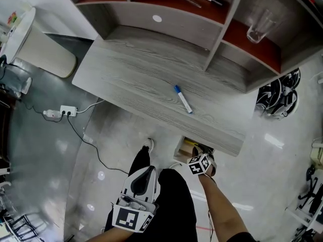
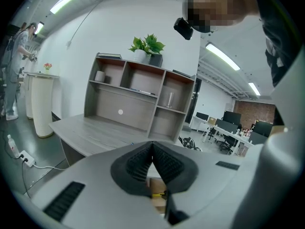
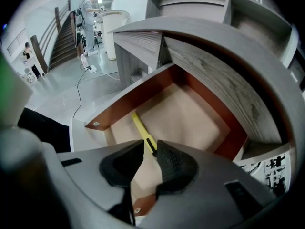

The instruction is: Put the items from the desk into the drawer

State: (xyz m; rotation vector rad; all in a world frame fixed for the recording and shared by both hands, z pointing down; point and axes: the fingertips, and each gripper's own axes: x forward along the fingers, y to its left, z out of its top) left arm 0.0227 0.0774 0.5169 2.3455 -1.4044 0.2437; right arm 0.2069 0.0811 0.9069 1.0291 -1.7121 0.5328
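Under the front edge of the bench (image 1: 141, 74), at about 5 o'clock in the head view, the drawer (image 1: 185, 146) stands pulled out. The right claw (image 3: 150, 152) hangs just over its front, jaws slightly spread and pinching nothing. The left claw (image 2: 152, 146) sits low at 7 o'clock by the person's leg, pads pressed together at the tips, empty. A blue-capped marker (image 1: 183, 99) lies alone on the bench top, right of its middle and well apart from both claws. A yellow tool (image 3: 141, 128), perhaps a cutter, lies on the drawer floor just beyond the right claw's tips. My reading: one item is stowed and the marker is next — that calls for raising a claw to the bench top, closing across the slim barrel, then lowering it into the drawer
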